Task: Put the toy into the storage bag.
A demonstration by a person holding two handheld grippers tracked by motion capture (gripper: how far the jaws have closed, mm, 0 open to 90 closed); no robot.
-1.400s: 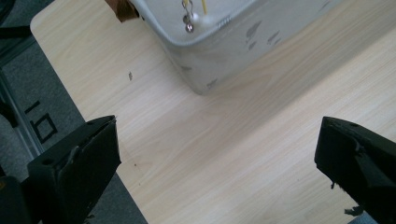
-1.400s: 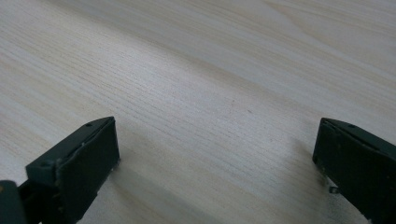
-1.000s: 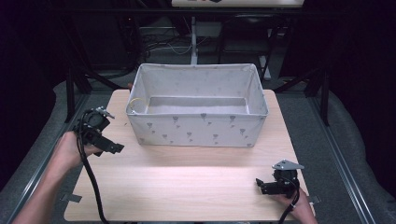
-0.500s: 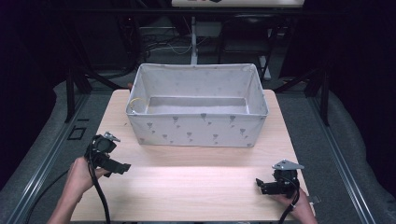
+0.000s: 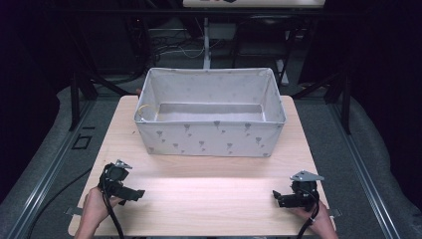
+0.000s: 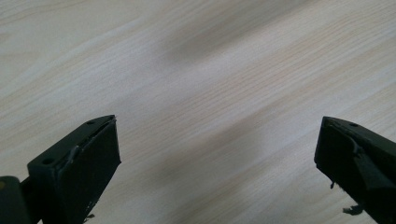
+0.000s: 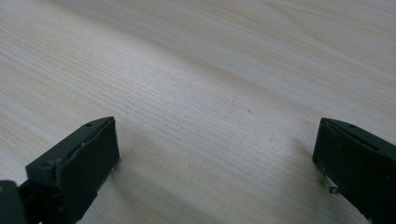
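Note:
A grey fabric bin (image 5: 209,137) with a small printed pattern stands at the back middle of the light wooden table (image 5: 209,194). A thin yellow loop shows at its inner left wall; otherwise its bottom looks bare. My left gripper (image 5: 133,194) rests near the table's front left, held by a hand, jaws pointing right. Its jaws stand wide apart over bare wood (image 6: 210,116). My right gripper (image 5: 276,196) lies at the front right, jaws pointing left, open with nothing but wood grain (image 7: 210,116) between them.
Black cables trail from both grippers off the front edge. Dark floor, metal frame legs (image 5: 74,99) and rails surround the table. The strip of table between the bin and the grippers holds nothing but bare wood.
My left gripper has moved from beside the bin's left corner down toward the front left of the table. The right gripper has stayed put.

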